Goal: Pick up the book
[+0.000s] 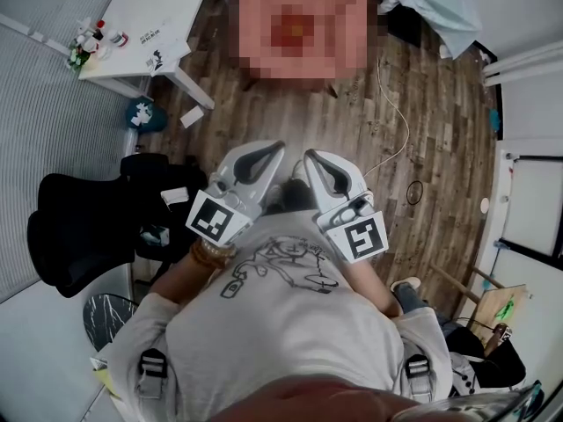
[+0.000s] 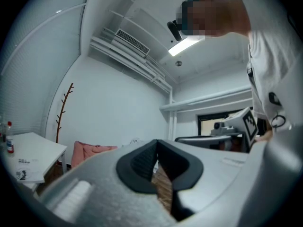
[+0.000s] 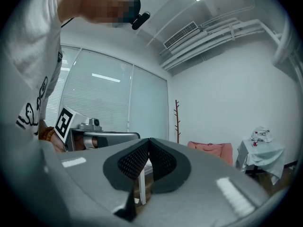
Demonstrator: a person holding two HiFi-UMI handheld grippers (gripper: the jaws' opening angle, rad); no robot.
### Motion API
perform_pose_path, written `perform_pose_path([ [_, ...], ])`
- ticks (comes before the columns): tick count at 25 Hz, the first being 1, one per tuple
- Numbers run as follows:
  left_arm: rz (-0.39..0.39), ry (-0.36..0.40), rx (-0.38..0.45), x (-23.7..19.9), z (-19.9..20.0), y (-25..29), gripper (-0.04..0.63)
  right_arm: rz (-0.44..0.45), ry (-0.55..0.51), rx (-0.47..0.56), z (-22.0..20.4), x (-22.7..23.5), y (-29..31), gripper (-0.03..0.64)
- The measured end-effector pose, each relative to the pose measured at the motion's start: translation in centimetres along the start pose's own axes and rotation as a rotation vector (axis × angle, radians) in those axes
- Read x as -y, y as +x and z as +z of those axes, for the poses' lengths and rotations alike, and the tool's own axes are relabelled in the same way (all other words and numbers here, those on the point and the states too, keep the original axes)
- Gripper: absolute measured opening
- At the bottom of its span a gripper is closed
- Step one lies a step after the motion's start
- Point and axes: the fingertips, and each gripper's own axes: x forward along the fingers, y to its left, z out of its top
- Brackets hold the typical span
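A thin white book with black print (image 1: 164, 53) lies on the near corner of the white table (image 1: 167, 3) at the upper left; it also shows at the left edge of the left gripper view (image 2: 28, 173). Both grippers are held level in front of the person's chest, side by side, well away from that table. My left gripper (image 1: 274, 149) is shut with nothing between its black pads (image 2: 142, 162). My right gripper (image 1: 310, 156) is likewise shut and empty, its ribbed pads (image 3: 135, 162) meeting at the tip.
Small bottles (image 1: 92, 40) stand at the table's left end. A black chair (image 1: 79, 227) is at the left, a teal object (image 1: 145, 114) and a thin cable (image 1: 396, 121) lie on the wooden floor. A cloth-covered table (image 1: 440, 3) stands at the upper right.
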Motion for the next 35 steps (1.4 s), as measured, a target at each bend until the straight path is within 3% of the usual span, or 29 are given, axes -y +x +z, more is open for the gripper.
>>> perform_pose_path([
  [14, 0.007, -0.007, -0.031, -3.5, -1.1, 4.2, 0.002, -0.007, 0.011, -0.001, -0.5, 5.3, 3.1, 0.006],
  [35, 0.059, -0.002, -0.051, -13.0, -2.1, 23.8, 0.002, 0.041, 0.035, -0.025, -1.2, 25.6, 10.6, 0.006],
])
